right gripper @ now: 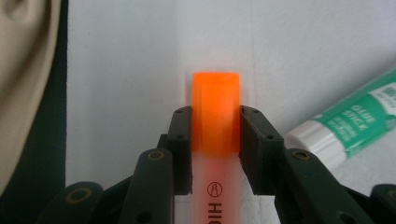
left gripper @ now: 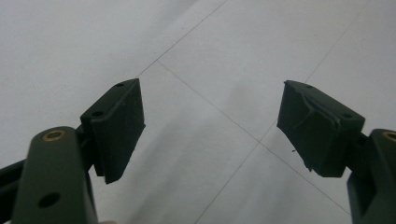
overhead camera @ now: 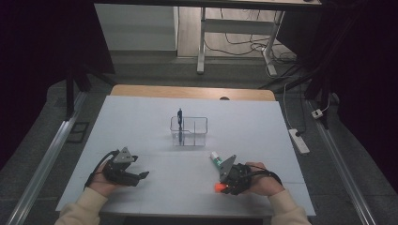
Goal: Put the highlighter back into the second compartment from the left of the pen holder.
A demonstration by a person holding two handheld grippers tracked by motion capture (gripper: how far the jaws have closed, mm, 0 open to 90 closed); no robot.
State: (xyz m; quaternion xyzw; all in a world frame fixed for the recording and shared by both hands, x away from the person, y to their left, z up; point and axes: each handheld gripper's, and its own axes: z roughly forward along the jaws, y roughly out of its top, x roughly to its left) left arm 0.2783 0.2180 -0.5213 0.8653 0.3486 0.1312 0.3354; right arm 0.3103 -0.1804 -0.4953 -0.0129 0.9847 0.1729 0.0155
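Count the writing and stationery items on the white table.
3: an orange highlighter clamped in the right gripper; a green glue stick lying beside it; a dark blue pen upright in the clear plastic organiser. More may be hidden.

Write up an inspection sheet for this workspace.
Surface: white table, bare around the things.
Job's things: orange highlighter clamped between the right gripper's pads; clear organizer mid-table with a dark pen upright in it.
Clutter: green glue stick lying beside the highlighter.
Grippers: right gripper shut on the highlighter; left gripper open, nothing between its jaws.
Cables: power strip and cords on the floor.
Surroundings: dark; desk legs beyond.
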